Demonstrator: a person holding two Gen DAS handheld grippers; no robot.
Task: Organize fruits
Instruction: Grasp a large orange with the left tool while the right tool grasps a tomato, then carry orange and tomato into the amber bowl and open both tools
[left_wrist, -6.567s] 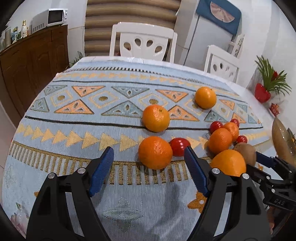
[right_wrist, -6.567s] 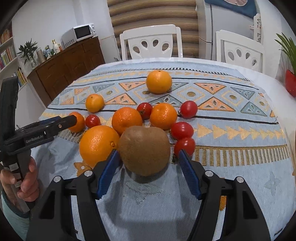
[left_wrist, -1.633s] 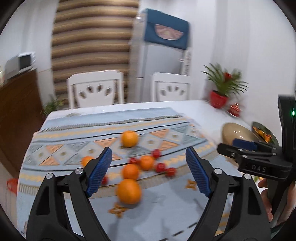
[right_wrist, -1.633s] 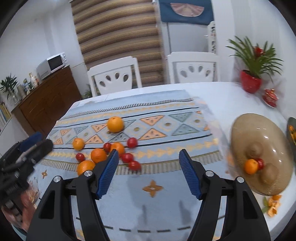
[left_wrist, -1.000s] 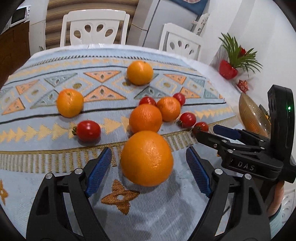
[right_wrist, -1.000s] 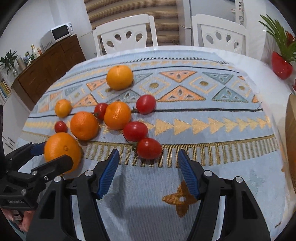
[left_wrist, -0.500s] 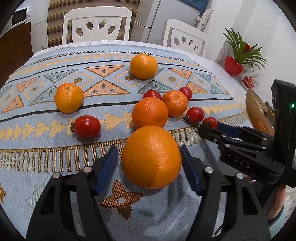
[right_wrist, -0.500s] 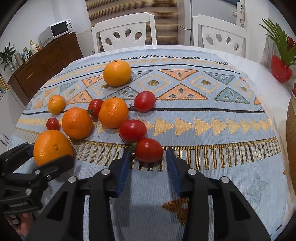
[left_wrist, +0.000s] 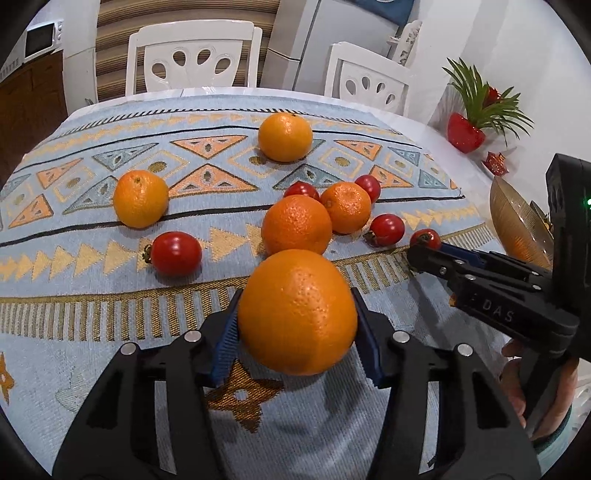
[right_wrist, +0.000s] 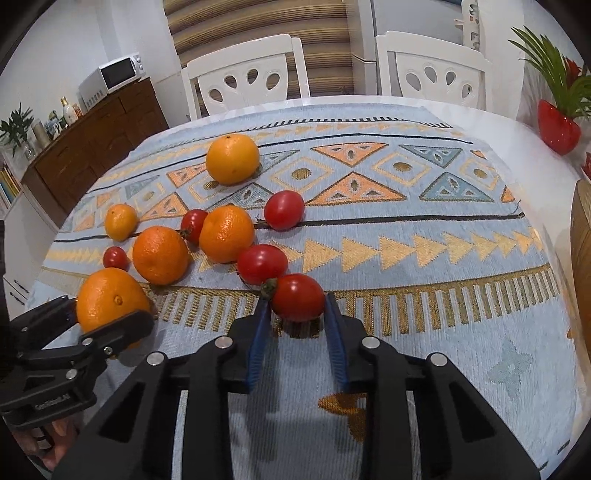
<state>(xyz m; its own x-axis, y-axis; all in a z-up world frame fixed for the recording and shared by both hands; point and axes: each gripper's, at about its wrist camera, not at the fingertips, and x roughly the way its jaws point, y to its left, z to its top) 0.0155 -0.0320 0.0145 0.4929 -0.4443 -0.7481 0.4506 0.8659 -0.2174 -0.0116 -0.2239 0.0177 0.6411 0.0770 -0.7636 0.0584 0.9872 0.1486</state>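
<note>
the left gripper (left_wrist: 297, 326) pinches a large orange (left_wrist: 297, 312) at the near edge of the patterned tablecloth (left_wrist: 92, 280), while the right gripper (right_wrist: 295, 325) closes on a small tomato (right_wrist: 298, 297) just beside another tomato (right_wrist: 262, 264). both lifts look best taken straight up, gently on the tomato, clear of neighbouring fruit.

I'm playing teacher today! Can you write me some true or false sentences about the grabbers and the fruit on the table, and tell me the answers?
1. The left gripper squeezes a big round orange. True.
2. The right gripper holds a brown kiwi. False: it pinches a small red tomato.
3. The fruit lies on a bare wooden table. False: it lies on a patterned blue cloth.
4. Two white chairs stand behind the table. True.
</note>
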